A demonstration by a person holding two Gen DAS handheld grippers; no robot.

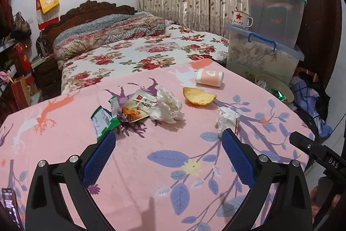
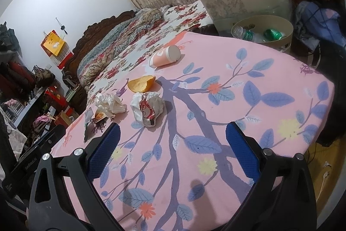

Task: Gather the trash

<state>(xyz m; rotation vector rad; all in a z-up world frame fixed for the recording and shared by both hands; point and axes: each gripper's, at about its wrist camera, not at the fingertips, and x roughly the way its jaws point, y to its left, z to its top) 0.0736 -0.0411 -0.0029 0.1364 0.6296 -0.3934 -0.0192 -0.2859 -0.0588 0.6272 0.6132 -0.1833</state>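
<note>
Trash lies on a pink flowered cloth (image 1: 151, 155): a green wrapper (image 1: 103, 120), a snack packet (image 1: 136, 108), a crumpled white tissue (image 1: 167, 108), an orange peel (image 1: 199, 96), a second crumpled paper (image 1: 227, 119) and a pink paper cup (image 1: 209, 77) on its side. In the right wrist view I see the crumpled paper (image 2: 147, 108), the tissue (image 2: 109, 104), the peel (image 2: 141, 83) and the cup (image 2: 165, 56). My left gripper (image 1: 168, 140) is open and empty just short of the trash. My right gripper (image 2: 173, 135) is open and empty, near the crumpled paper.
A beige bin (image 2: 279, 27) holding a plastic bottle (image 2: 243, 33) and a green can stands past the cloth's far right edge, also in the left wrist view (image 1: 279, 84). Stacked clear storage boxes (image 1: 270, 14) with an enamel mug (image 1: 241, 18) stand behind. A bed (image 1: 140, 51) lies beyond.
</note>
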